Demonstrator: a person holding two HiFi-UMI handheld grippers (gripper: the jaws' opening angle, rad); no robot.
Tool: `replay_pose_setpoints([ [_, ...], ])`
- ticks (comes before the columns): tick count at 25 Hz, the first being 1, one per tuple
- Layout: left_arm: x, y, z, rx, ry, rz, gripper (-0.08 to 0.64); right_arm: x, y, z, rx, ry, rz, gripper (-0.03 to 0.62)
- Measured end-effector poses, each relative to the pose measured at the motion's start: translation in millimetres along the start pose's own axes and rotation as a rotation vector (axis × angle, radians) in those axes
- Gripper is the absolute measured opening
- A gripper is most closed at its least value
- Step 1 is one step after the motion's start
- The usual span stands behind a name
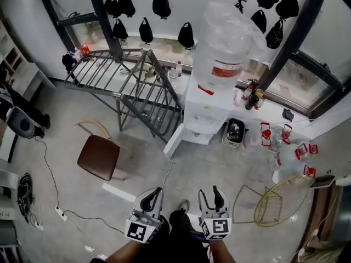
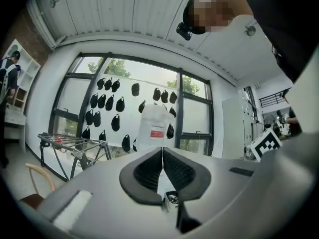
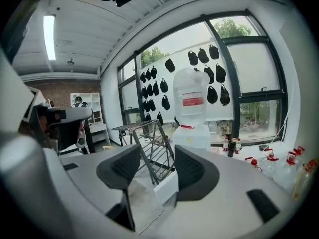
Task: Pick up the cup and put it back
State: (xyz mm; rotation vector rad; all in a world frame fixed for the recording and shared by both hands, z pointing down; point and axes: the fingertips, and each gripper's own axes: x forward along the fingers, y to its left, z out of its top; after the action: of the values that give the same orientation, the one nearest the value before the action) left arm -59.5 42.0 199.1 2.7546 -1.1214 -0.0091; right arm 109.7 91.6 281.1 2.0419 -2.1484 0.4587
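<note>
Across the far floor, facing the drying rack (image 1: 131, 86) on the left and the water dispenser (image 1: 208, 111) on the right. Nearer, holding the left gripper (image 1: 153, 194) with jaws pressed together on nothing, the right gripper (image 1: 211, 193) with jaws spread and empty. Not finding the cup in any view; probably expecting something light, stiff and slippery, and pinching across its wall near the rim.

bare workroom or lab: concrete floor (image 1: 66, 163), water dispenser (image 1: 210, 109), metal rack (image 1: 131, 84), big windows (image 3: 254, 73).
</note>
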Motion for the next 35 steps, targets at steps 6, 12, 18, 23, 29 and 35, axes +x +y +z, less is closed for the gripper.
replay_pose_setpoints([
  [6,62.2,11.4,-32.6,0.012,0.041,0.018,0.009,81.2,-37.1,-42.9,0.012,0.074,0.033,0.209],
  [12,121.6,37.8,-103.8,0.014,0.075,0.011,0.009,164.5,-82.8,-116.3,0.014,0.115,0.008,0.21],
  [18,180.4,75.2,-203.4,0.009,0.072,0.008,0.009,248.9,-126.4,-217.4,0.014,0.145,-0.027,0.213],
  [23,220.2,107.9,-280.9,-0.004,0.053,-0.002,0.009,317.0,-149.6,-304.2,-0.007,0.171,-0.038,0.215],
  [29,263.5,146.6,-391.3,0.013,0.013,-0.026,0.009,398.8,-172.7,-417.6,-0.033,0.153,-0.036,0.218],
  [35,302.6,177.1,-477.9,0.049,-0.003,-0.061,0.008,480.7,-205.2,-505.9,-0.047,0.123,-0.033,0.225],
])
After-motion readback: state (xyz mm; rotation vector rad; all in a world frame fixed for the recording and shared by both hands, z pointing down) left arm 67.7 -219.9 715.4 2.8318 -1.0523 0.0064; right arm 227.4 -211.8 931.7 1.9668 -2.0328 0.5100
